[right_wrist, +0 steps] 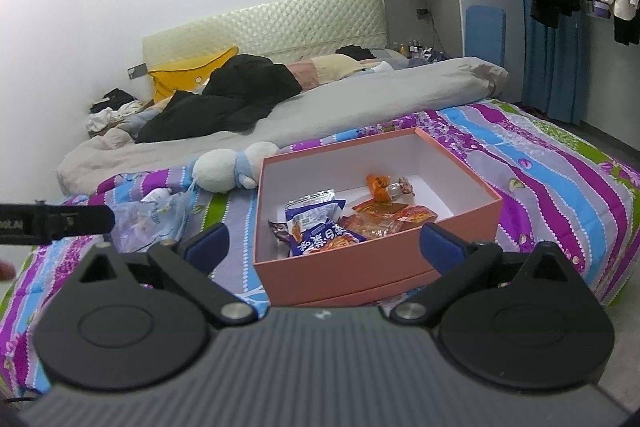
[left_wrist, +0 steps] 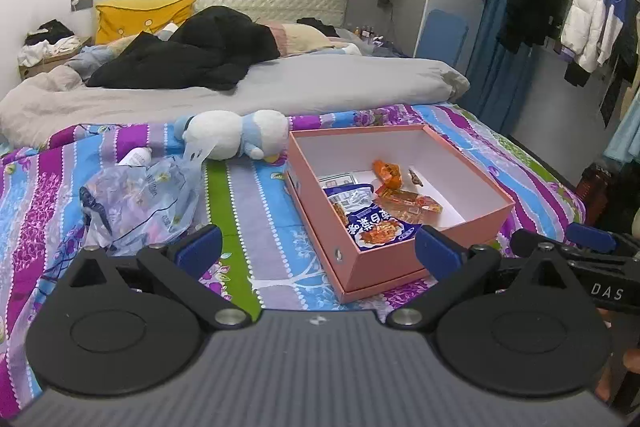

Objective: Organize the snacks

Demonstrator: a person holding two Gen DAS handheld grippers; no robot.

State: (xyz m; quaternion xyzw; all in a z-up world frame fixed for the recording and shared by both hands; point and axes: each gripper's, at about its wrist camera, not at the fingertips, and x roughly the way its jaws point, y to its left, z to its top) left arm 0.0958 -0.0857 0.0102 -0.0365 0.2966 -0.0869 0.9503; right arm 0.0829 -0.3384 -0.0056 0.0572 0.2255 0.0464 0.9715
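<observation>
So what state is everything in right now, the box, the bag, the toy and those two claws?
Pink cardboard box: lid off, open, holding snack packets.
Blue-and-white snack packet: lying in the box, leaning on its near wall.
Crumpled clear plastic bag: slumped on the quilt, left of the box.
White-and-blue plush toy: lying on its side.
Left claw: open, empty.
Right claw: open, empty.

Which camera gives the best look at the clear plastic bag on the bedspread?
The left wrist view: the plastic bag lies close and almost whole, crumpled beside a white bottle. In the right wrist view the bag is smaller, at the frame's left, partly cut off by the tongs.
</observation>
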